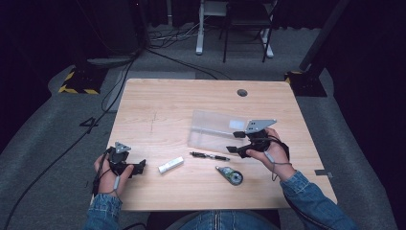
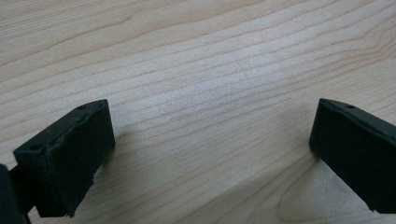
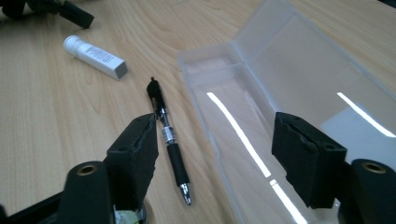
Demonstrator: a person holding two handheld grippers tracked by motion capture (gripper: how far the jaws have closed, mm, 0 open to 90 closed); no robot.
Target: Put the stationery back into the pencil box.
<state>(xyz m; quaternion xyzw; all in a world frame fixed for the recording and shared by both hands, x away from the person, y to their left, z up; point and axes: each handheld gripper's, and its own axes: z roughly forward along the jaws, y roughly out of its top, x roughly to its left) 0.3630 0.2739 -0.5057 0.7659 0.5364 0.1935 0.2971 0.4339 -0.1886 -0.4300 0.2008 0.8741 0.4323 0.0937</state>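
The right claw (image 3: 215,154) is held wide open and empty at lower centre, above the pen (image 3: 168,140) and clear case (image 3: 261,93). The left claw (image 2: 210,154) is spread open over bare worktop (image 2: 196,70).

1. Your high view shows a brightly lit table (image 1: 158,105) ringed by near-black surroundings.
2. White glare streaks cross the clear case (image 3: 299,79) in your right gripper view.
3. Near jaws look soft, casting faint shadows.
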